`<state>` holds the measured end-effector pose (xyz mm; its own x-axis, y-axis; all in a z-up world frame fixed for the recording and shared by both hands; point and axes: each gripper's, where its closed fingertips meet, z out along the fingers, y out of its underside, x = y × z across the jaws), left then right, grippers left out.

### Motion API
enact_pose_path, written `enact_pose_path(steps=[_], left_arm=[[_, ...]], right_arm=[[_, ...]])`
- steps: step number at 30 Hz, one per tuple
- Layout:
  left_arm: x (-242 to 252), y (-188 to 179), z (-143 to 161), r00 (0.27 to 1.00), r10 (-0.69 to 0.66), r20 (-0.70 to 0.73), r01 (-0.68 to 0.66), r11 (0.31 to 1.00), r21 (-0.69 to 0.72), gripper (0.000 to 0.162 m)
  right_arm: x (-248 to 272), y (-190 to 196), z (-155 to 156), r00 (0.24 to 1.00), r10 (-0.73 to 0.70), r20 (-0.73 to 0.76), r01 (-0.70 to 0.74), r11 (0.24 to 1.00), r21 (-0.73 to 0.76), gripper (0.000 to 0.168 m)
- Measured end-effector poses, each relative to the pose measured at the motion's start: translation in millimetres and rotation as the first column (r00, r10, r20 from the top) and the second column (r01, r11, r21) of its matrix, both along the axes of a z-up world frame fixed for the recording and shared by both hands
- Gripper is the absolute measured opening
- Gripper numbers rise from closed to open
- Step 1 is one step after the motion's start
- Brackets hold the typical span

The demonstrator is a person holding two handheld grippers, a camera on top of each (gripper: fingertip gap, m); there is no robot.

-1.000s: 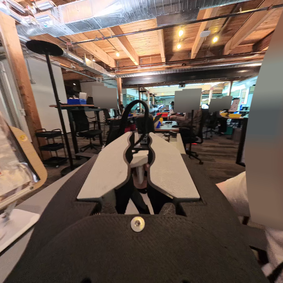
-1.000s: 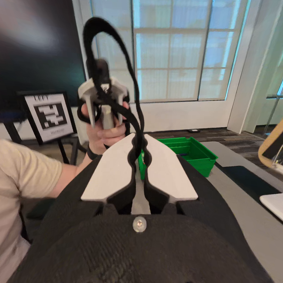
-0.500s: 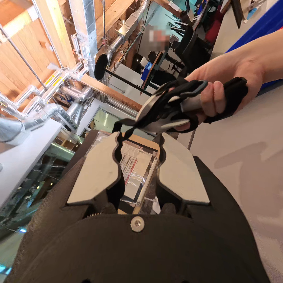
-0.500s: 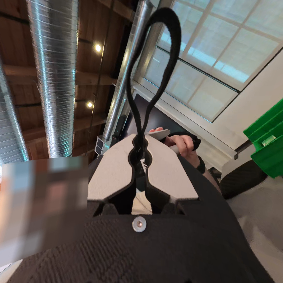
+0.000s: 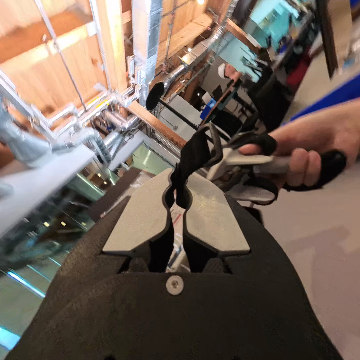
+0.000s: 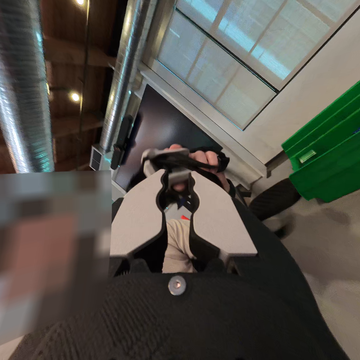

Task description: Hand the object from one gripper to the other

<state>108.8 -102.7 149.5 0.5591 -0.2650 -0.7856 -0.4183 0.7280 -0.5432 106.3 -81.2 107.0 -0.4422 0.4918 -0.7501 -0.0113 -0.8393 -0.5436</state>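
Note:
A black fabric strap [image 5: 191, 155] is pinched between the tips of my left gripper [image 5: 179, 187], whose jaws are shut on it. From there the strap runs up and right to the right gripper's fingers [image 5: 243, 160], held by a hand. In the right wrist view my right gripper [image 6: 178, 175] is open, with nothing between its jaws. Just beyond it is the left gripper in a hand, with the strap [image 6: 187, 162] lying across it. Both views are tilted and blurred.
A green bin [image 6: 327, 155] stands at the right of the right wrist view. The grey table top [image 5: 311, 243] lies to the right of the left gripper, with a blue bin edge [image 5: 331, 97] behind the hand. Ducts and ceiling beams fill the rest. The gap from one gripper's tips to the other's is roughly 5 cm.
Half a second ago my right gripper was shut on the strap loop and my left gripper was open. Now the left is shut on the strap and the right has opened and let go.

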Motion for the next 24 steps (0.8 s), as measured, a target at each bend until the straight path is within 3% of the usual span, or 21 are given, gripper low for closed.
enact_pose_path(steps=[4, 7, 8, 10, 14, 16, 18, 20, 24], left_arm=[[-43.2, 6.2, 33.3, 0.932, -0.105, 0.348, 0.209, 0.938, -0.276, 0.003], [-69.7, 14.4, 43.2, 0.840, -0.129, 0.528, 0.374, 0.842, -0.389, 0.003], [-78.8, 19.0, 45.2, 0.815, -0.114, 0.568, 0.394, 0.827, -0.400, 0.003], [-91.6, 29.9, 44.0, 0.811, -0.058, 0.583, 0.353, 0.842, -0.408, 0.003], [-94.6, 50.0, 31.2, 0.886, 0.159, 0.435, 0.020, 0.925, -0.380, 0.003], [-87.0, 57.4, 22.4, 0.894, 0.278, 0.350, -0.155, 0.927, -0.341, 0.003], [-68.7, 60.3, 10.6, 0.901, 0.338, 0.271, -0.252, 0.918, -0.306, 0.003], [-42.6, 57.6, -2.7, 0.919, 0.325, 0.221, -0.250, 0.917, -0.311, 0.003], [-4.1, 39.0, -13.9, 0.954, 0.243, 0.178, -0.180, 0.933, -0.312, 0.003]], right_arm=[[17.8, -3.4, 11.6, 0.993, -0.113, 0.031, 0.102, 0.966, 0.239, 0.023], [22.3, -2.5, 23.4, 0.950, -0.313, -0.019, 0.280, 0.819, 0.501, 0.027], [22.3, -1.2, 27.3, 0.915, -0.400, -0.054, 0.352, 0.725, 0.592, 0.027], [22.2, -0.7, 37.5, 0.808, -0.563, -0.173, 0.481, 0.463, 0.745, 0.036], [18.5, -26.7, 59.5, 0.583, -0.671, -0.459, 0.534, -0.110, 0.838, 0.044], [12.6, -38.5, 63.5, 0.507, -0.681, -0.528, 0.479, -0.287, 0.830, 0.045], [4.2, -51.4, 63.9, 0.489, -0.658, -0.573, 0.447, -0.375, 0.812, 0.049], [-0.6, -56.6, 63.6, 0.466, -0.645, -0.606, 0.447, -0.419, 0.790, 0.049], [-6.7, -45.1, 52.4, 0.483, -0.666, -0.568, 0.424, -0.390, 0.817, 0.050]])
